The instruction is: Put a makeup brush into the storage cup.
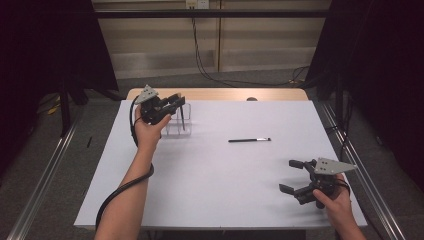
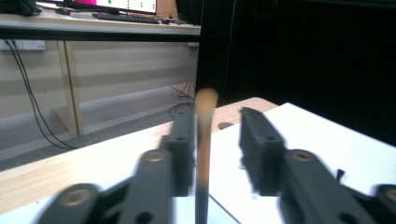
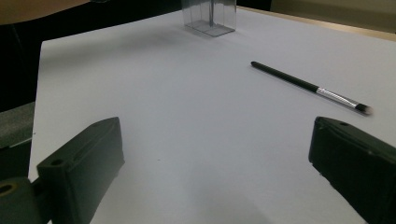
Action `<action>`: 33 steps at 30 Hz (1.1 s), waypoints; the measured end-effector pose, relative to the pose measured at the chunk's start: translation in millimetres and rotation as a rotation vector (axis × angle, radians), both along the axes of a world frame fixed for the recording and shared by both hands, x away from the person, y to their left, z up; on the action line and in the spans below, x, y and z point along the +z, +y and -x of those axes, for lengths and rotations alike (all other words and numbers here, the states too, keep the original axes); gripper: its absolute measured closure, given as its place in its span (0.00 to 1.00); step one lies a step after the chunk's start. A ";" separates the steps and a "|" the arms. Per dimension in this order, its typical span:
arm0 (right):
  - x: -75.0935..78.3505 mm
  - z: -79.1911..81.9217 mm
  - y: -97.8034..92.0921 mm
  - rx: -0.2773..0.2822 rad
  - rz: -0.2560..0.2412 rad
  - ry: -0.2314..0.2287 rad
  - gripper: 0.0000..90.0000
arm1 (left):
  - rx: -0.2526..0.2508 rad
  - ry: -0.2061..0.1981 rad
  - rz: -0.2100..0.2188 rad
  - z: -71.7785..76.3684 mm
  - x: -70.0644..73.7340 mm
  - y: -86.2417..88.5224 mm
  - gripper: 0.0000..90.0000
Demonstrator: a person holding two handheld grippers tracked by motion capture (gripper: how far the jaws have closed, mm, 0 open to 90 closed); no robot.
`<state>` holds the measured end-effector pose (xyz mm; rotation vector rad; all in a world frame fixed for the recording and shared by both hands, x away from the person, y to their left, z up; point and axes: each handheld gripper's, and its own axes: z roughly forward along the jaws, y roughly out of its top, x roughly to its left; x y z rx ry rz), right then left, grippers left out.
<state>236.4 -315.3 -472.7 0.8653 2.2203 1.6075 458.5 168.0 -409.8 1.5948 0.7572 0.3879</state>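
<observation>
A clear plastic organizer (image 1: 179,125) stands at the back left of the white table (image 1: 210,190). A thin dark brush (image 1: 183,119) stands upright in it. My left gripper (image 1: 176,101) hovers just over the organizer, jaws apart. In the left gripper view the tan-tipped brush (image 2: 205,140) rises between the jaws close to the left one, and the left gripper (image 2: 217,119) is open. A second black brush (image 1: 249,140) with a silver ferrule lies flat mid-table. My right gripper (image 1: 293,176) rests open near the front right, empty, facing this lying brush (image 3: 308,86) and the organizer (image 3: 210,18).
A wooden tabletop strip (image 1: 220,94) shows behind the white sheet, with a small dark hole (image 1: 251,99) in it. Cables (image 1: 210,70) run across the floor behind the table. Metal rails (image 1: 40,175) flank both sides.
</observation>
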 end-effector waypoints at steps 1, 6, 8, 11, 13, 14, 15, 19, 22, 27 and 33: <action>-0.1 -0.1 -0.1 0.001 -0.001 -0.001 0.03 | 0.003 -0.001 -0.007 1.5 0.0 1.3 0.63; -0.1 0.1 0.5 0.000 0.002 0.002 0.03 | -0.008 0.004 -0.015 9.1 -2.3 9.0 0.49; 0.0 -0.1 1.1 0.001 0.003 0.000 0.03 | -0.018 0.007 -0.017 12.2 -4.1 11.0 0.43; -0.2 -0.4 1.9 0.003 0.004 0.002 0.03 | -0.024 0.003 -0.005 16.7 -6.9 13.2 0.34; -0.2 -0.2 2.3 0.002 0.006 0.004 0.03 | -0.030 -0.001 0.009 19.6 -8.1 14.9 0.31; -0.3 -0.1 2.4 0.003 0.005 0.003 0.03 | -0.034 -0.001 0.014 21.1 -8.5 15.4 0.29; -0.3 -0.1 2.4 0.003 0.005 0.003 0.03 | -0.035 -0.003 0.018 22.7 -8.8 15.8 0.28; -0.1 0.0 2.0 0.000 0.004 0.001 0.03 | -0.056 -0.004 0.027 27.7 -9.8 16.5 0.22; -0.5 -0.2 2.4 0.000 0.006 0.004 0.03 | -0.074 -0.012 0.028 33.0 -10.6 16.0 0.17; -0.3 0.1 2.9 0.003 0.005 0.003 0.03 | -0.090 -0.011 0.026 39.6 -11.0 15.0 0.11; -0.6 0.0 3.4 0.004 0.012 0.001 0.03 | -0.111 -0.017 0.022 45.0 -12.9 17.3 0.05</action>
